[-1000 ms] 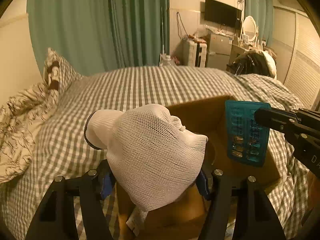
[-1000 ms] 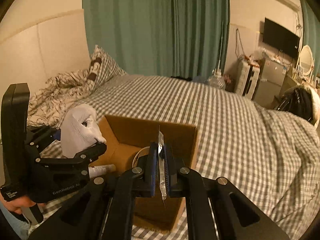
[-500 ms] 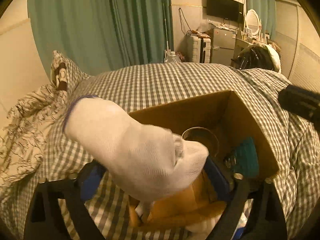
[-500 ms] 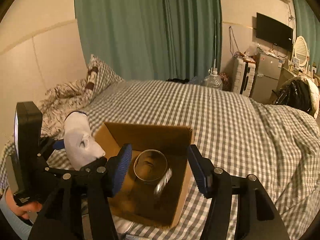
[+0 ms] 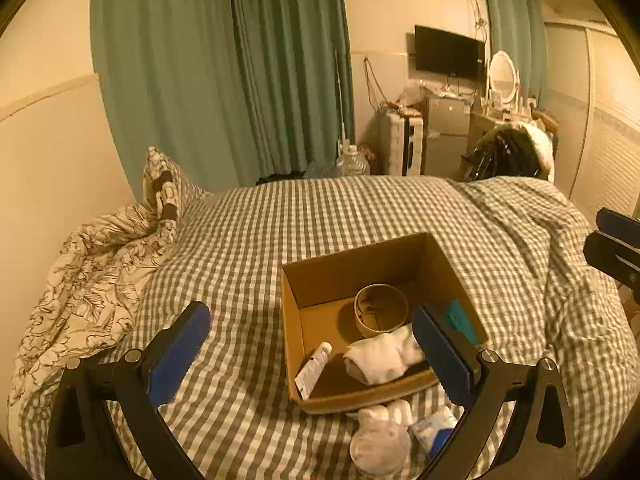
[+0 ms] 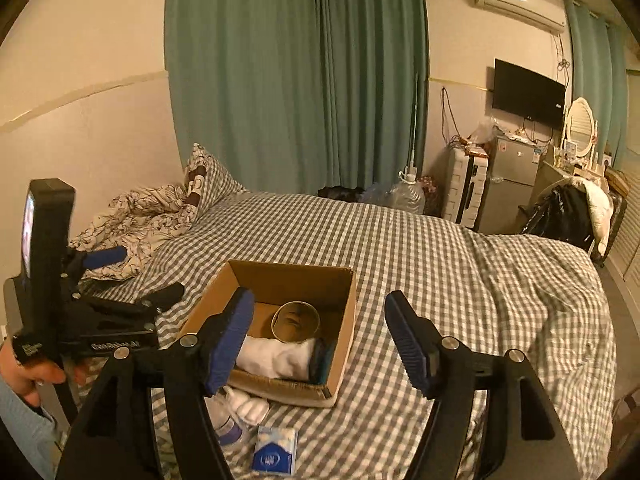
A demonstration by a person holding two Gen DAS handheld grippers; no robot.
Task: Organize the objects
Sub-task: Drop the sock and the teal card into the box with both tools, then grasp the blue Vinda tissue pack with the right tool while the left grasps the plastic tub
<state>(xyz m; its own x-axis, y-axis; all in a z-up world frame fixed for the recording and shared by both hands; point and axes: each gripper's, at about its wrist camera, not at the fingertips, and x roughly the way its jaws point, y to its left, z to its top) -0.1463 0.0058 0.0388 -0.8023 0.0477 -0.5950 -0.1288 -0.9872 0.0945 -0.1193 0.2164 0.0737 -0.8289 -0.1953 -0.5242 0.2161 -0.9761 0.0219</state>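
Now both black grippers, left (image 5: 308,350) and right (image 6: 320,346), are held wide and empty, jaws just opened; the white rolled sock (image 5: 382,356) is seen inside the brown cardboard box (image 5: 348,264)

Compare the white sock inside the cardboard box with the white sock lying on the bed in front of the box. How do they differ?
The sock in the box lies stretched flat on the box floor beside the round tin; the sock on the bed sits outside, by the cardboard box near wall. The boxed one looks long and smooth; the outside one is bunched into a lumpy ball. The boxed one is put away; the other is not yet packed. Both are white, and neither is gripped.
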